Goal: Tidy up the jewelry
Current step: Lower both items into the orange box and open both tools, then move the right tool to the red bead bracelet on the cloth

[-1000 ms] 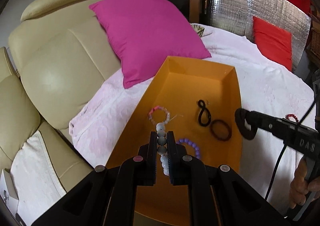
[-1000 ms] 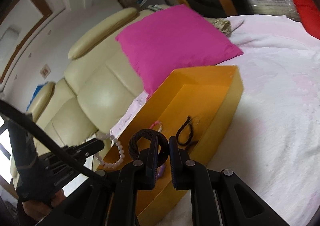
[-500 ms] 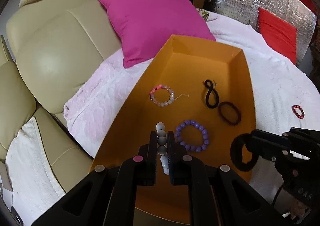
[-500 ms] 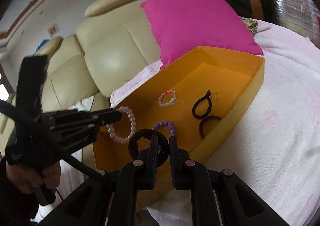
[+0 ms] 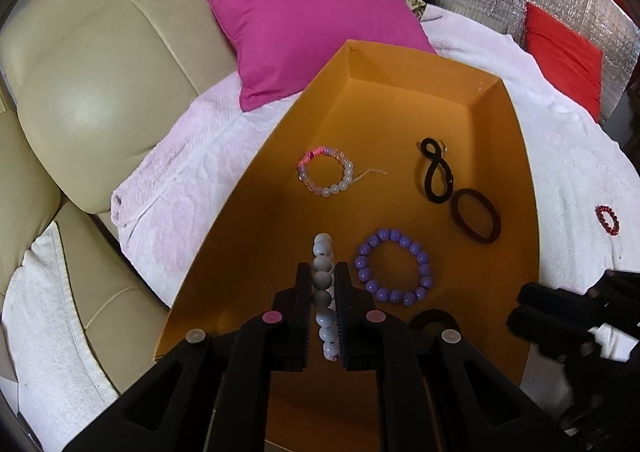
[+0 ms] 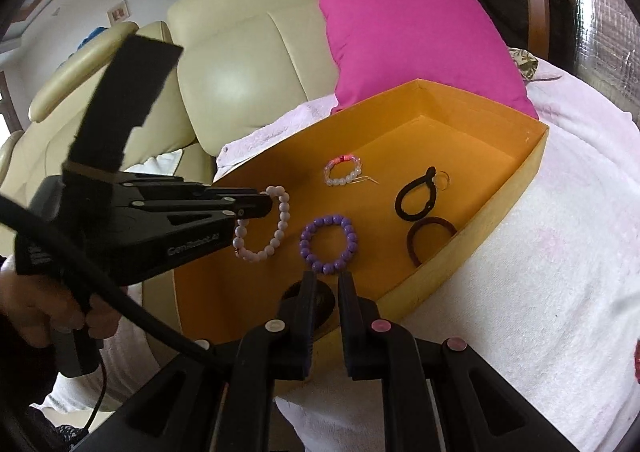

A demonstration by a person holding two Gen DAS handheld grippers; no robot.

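An orange box lies on a pale pink cloth. My left gripper hangs low over its near left part, still shut on a white bead bracelet, and its jaws are opening. My right gripper is at the box's near edge. Its jaws are opening a little with nothing between them. A black hair tie lies on the box floor just under it. A purple bead bracelet lies between the two grippers.
The box also holds a pink-and-white bracelet, a twisted black tie and a brown tie. A red bead bracelet lies on the cloth to the right. A pink cushion and a cream sofa stand behind.
The left gripper sank toward the box floor with the white bracelet. The right gripper rolled level, moved over the box's near edge and let go of the black hair tie, which now lies inside.
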